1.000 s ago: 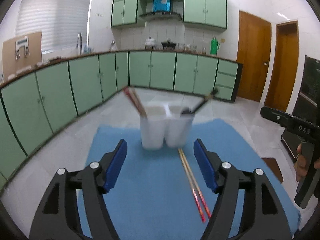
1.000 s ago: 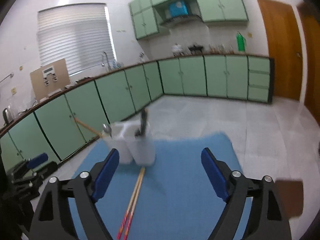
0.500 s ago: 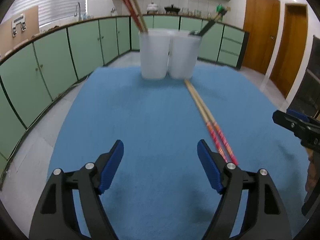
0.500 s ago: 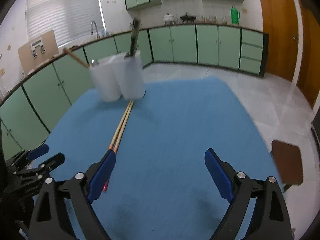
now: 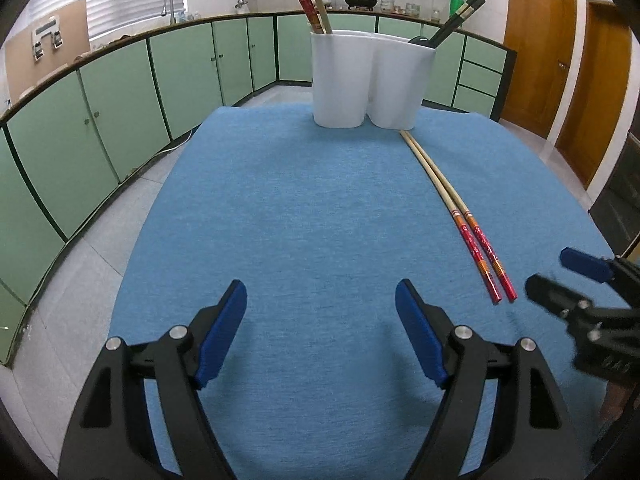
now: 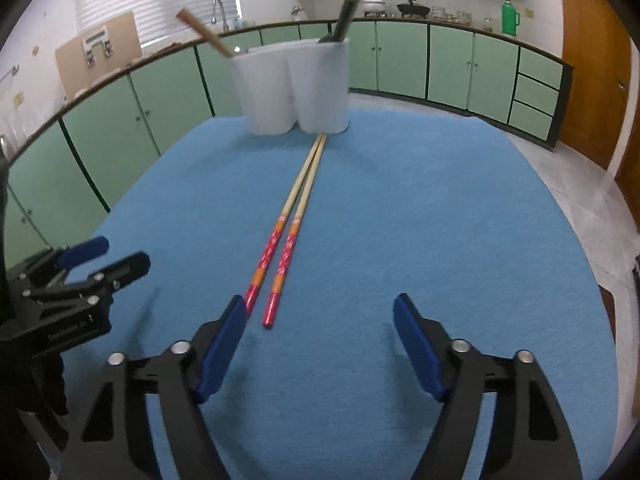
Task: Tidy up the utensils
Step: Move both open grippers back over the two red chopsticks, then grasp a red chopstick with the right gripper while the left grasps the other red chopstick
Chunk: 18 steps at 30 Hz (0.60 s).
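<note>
Both the left gripper [image 5: 320, 328] and right gripper [image 6: 316, 340] hover with jaws apart, holding nothing. Red-handled chopsticks [image 6: 294, 220] lie just ahead of the right jaws, seemingly awaiting the white holder [image 6: 294, 86].

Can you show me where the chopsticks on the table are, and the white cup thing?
chopsticks on the table [image 6: 289, 224]: right wrist view, on the red painted part.
white holder [image 5: 372, 80]: left wrist view, on its front wall.

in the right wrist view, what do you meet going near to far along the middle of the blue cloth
right hand-held gripper → loose red-ended chopsticks on the blue cloth → white two-part utensil holder → green cabinets
</note>
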{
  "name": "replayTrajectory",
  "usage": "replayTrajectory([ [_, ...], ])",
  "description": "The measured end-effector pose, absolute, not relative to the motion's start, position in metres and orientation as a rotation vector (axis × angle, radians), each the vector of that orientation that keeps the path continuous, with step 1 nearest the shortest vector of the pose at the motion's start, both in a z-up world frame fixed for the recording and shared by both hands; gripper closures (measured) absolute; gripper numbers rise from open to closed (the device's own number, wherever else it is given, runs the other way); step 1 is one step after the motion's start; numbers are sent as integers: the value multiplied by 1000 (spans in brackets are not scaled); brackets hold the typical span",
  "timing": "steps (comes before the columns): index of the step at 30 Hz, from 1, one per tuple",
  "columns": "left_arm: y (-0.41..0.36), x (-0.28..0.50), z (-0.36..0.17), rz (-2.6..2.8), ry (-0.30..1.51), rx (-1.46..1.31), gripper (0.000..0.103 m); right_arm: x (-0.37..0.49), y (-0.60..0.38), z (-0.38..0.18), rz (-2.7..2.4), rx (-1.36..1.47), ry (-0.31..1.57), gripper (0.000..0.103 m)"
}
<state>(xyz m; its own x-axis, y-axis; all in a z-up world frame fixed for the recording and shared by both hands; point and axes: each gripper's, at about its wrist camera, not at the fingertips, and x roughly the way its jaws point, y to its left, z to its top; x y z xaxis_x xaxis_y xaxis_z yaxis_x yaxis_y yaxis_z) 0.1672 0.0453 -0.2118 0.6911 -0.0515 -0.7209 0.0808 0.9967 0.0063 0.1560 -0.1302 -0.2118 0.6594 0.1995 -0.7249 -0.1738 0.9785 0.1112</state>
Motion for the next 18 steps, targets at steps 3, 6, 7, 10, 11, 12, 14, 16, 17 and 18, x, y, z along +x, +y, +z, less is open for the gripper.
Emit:
replayTrajectory([
  [3, 44, 167, -212, -77, 805, 42, 28, 156, -123, -217, 216, 14, 851, 48],
  [6, 43, 169, -212, -75, 810, 41, 28, 158, -119, -220, 225, 5, 863, 59],
  [7, 42, 169, -212, -74, 811, 39, 28, 158, -118, -220, 227, 3, 864, 66],
  [10, 43, 170, -213, -73, 815, 35, 28, 159, -121, -220, 223, 7, 867, 77],
  [11, 42, 170, -212, -73, 813, 34, 28, 159, -123, -220, 221, 6, 866, 77],
  [12, 42, 170, -212, -74, 812, 34, 28, 158, -126, -219, 213, -2, 862, 77],
  [14, 42, 170, -213, -77, 815, 36, 28, 157, -129, -217, 213, -2, 854, 76],
  [16, 40, 170, -214, -79, 817, 42, 28, 154, -133, -215, 234, 25, 849, 76],
  [17, 40, 169, -214, -80, 818, 43, 28, 155, -135, -215, 242, 35, 850, 76],
  [18, 38, 170, -214, -83, 819, 45, 28, 155, -135, -216, 248, 47, 854, 76],
])
